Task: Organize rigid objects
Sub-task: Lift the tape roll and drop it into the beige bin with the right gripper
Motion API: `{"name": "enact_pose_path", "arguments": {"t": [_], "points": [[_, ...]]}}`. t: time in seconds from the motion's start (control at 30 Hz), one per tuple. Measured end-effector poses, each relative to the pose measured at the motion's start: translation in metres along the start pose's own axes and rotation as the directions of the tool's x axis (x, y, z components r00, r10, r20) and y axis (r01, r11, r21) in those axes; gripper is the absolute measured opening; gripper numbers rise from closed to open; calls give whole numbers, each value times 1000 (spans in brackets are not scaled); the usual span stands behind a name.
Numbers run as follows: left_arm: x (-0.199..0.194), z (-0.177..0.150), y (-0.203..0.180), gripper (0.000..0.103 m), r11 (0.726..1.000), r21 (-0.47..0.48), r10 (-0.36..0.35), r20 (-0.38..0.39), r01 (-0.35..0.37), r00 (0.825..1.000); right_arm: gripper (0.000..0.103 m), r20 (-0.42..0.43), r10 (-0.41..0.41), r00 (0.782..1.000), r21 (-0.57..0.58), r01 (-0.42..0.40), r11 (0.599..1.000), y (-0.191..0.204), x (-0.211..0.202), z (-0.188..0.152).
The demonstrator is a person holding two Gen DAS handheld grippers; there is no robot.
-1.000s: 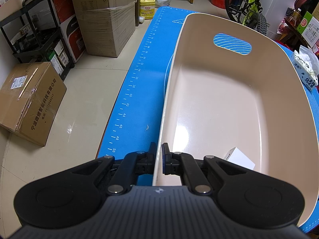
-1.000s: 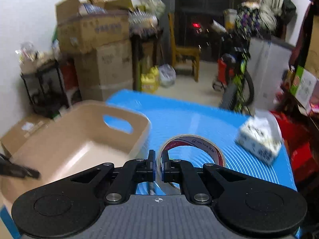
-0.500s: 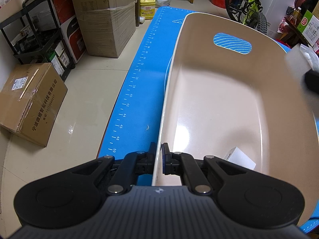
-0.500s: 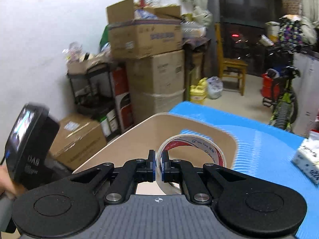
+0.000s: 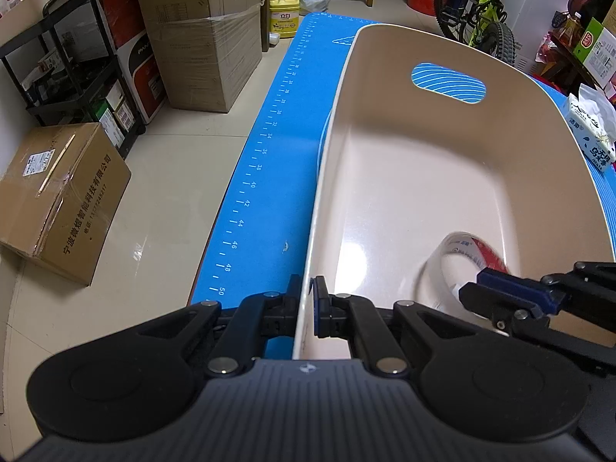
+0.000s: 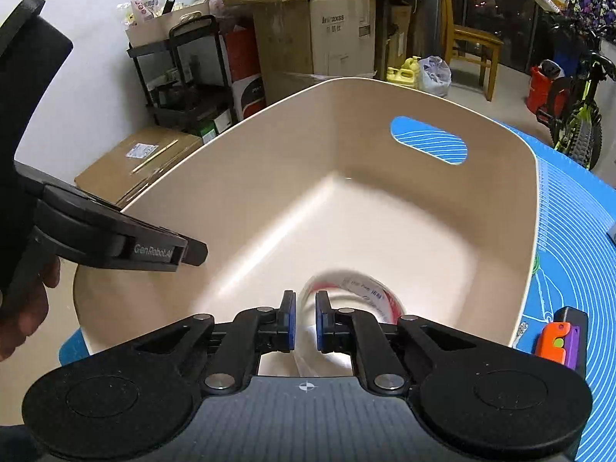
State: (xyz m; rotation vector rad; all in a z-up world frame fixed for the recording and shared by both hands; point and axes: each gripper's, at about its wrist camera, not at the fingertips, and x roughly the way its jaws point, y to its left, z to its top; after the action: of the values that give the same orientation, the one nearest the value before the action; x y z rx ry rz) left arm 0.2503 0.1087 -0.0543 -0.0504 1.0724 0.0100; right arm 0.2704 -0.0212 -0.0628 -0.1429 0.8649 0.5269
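Your right tongs (image 6: 302, 321) hang over the near end of the beige bin (image 6: 346, 208), parted narrowly, with the roll of tape (image 6: 358, 292) just ahead of them; its blurred edge runs through the gap, and whether the pads touch it you cannot tell. Your left tongs (image 5: 307, 308) are pinched onto the bin's near left rim (image 5: 319, 208), one pad inside, one outside. An orange and purple item (image 6: 558, 342) lies on the blue counter (image 6: 569, 231), right of your right tongs.
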Motion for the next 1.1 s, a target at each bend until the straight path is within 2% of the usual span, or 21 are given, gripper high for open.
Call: {"name": "enact_pose_path", "arguments": {"t": [0.03,0.07,0.1,0.13,0.2,0.33,0.47,0.53,0.67,0.93,1.1], "points": [[0,0,0,7,1000,0,0,0,0,1000,38,15,0,1000,-4,0,1000,-1,-3,1],[0,0,0,7,1000,0,1,0,-1,1000,47,28,6,1000,-9,-5,1000,-1,-6,1],[0,0,0,7,1000,0,1,0,-1,1000,64,46,1,999,-9,-1,1000,-2,-9,1],[0,1,0,7,1000,1,2,-1,-2,1000,71,68,-4,998,-9,5,1000,-3,-15,0],[0,1,0,7,1000,1,2,0,-2,1000,73,109,-6,994,-12,7,1000,-4,-25,2],[0,2,2,7,1000,2,3,0,-3,1000,83,163,-28,986,5,28,1000,-15,-46,4],[0,2,2,7,1000,1,3,0,-3,1000,88,209,-67,976,15,65,998,-27,-67,3],[0,2,2,7,1000,1,2,0,-2,1000,95,237,-94,967,23,91,996,-32,-78,0],[0,2,3,7,1000,0,-1,1,1,1000,96,268,-130,955,73,114,991,-52,-101,-6],[0,1,1,7,1000,-3,-4,4,4,1000,97,232,-246,941,188,204,961,-96,-117,-34],[0,1,1,7,1000,-4,-4,4,4,1000,97,170,-272,947,218,233,948,-111,-105,-55]]}}
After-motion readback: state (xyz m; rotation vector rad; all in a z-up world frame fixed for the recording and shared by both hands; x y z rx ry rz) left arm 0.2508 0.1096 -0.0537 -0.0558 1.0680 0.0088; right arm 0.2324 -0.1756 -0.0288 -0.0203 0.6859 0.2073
